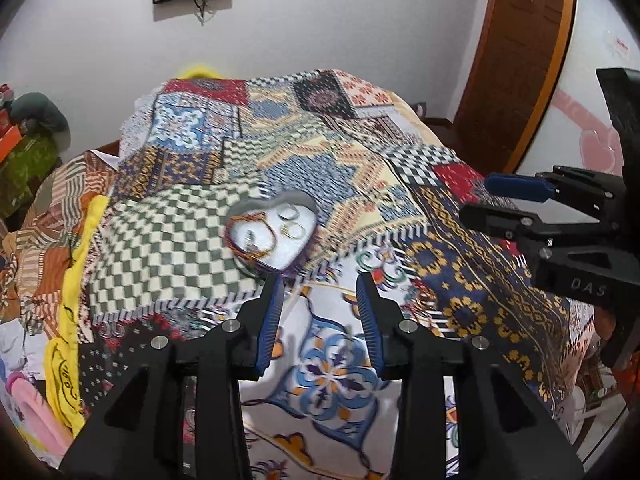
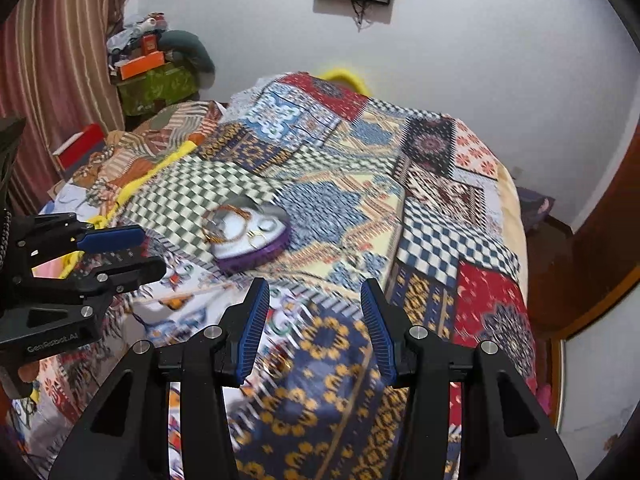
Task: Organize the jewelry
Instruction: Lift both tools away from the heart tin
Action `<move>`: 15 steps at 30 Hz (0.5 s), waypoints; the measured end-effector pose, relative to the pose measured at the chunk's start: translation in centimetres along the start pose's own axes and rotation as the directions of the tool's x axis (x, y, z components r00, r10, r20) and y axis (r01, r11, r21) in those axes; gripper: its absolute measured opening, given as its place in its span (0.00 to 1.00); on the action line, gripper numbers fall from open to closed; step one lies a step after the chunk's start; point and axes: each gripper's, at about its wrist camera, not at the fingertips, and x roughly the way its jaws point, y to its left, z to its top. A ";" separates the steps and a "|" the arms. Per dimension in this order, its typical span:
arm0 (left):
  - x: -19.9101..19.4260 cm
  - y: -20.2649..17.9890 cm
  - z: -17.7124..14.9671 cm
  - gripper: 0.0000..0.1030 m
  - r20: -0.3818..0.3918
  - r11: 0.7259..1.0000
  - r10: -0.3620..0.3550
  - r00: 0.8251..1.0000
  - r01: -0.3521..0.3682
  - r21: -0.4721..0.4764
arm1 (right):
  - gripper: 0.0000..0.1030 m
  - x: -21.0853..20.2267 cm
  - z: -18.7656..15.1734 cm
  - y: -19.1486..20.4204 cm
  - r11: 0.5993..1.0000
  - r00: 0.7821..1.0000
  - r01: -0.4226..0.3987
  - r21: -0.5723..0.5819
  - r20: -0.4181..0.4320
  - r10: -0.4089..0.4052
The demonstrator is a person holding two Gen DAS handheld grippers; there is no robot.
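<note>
While both grippers hang over the bed (image 1: pixel 328 152), left gripper (image 1: pixel 320 300) and right gripper (image 2: pixel 316 308) fingers stand apart, empty, near the heart-shaped jewelry box (image 1: pixel 272 232).

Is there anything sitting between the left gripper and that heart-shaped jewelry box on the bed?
Nothing visible. The left gripper is open and empty, with only bare patterned bedspread between it and the heart-shaped jewelry box. The right gripper stands off to the side.

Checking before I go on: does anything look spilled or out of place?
Nothing stands out. The heart-shaped box sits open on the bedspread with the jewelry inside; none seems to lie on the cloth, though motion blur hides detail.
</note>
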 end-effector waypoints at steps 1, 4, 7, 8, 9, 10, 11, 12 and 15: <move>0.4 -0.5 -0.1 0.36 -0.011 1.000 -0.008 1.000 0.008 0.005 | 0.43 0.0 -0.3 -0.3 1.000 1.000 0.004 0.004 -0.004 -0.004; 1.5 -1.5 -0.3 0.36 -0.032 1.000 -0.022 0.999 0.023 0.016 | 0.43 0.1 -1.0 -1.3 1.000 1.000 0.021 0.016 -0.018 -0.021; 2.6 -2.1 -0.5 0.36 -0.052 0.999 -0.035 0.998 0.036 0.019 | 0.43 0.8 -1.6 -2.1 0.999 0.999 0.031 0.013 -0.038 -0.030; 2.8 -2.2 -0.5 0.36 -0.056 0.999 -0.036 0.998 0.037 0.019 | 0.43 1.0 -1.8 -2.2 0.999 0.999 0.032 0.010 -0.043 -0.032; 3.2 -2.2 -0.6 0.36 -0.061 0.999 -0.037 0.997 0.039 0.019 | 0.43 1.4 -1.9 -2.2 0.999 0.998 0.031 0.007 -0.049 -0.031; 3.6 -2.3 -0.7 0.36 -0.068 0.999 -0.037 0.997 0.039 0.018 | 0.43 1.7 -2.1 -2.2 1.000 0.998 0.027 0.005 -0.056 -0.027; 3.9 -2.3 -0.7 0.36 -0.072 0.999 -0.036 0.997 0.038 0.017 | 0.43 2.0 -2.3 -2.1 1.000 0.998 0.022 0.002 -0.062 -0.022; 4.3 -2.2 -0.8 0.36 -0.079 0.999 -0.035 0.996 0.036 0.014 | 0.43 2.4 -2.4 -2.1 1.000 0.998 0.015 -0.002 -0.067 -0.015; 5.1 -1.9 -1.0 0.36 -0.094 0.999 -0.033 0.995 0.034 0.006 | 0.43 3.9 -2.5 -1.5 1.000 0.996 -0.003 -0.025 -0.088 0.000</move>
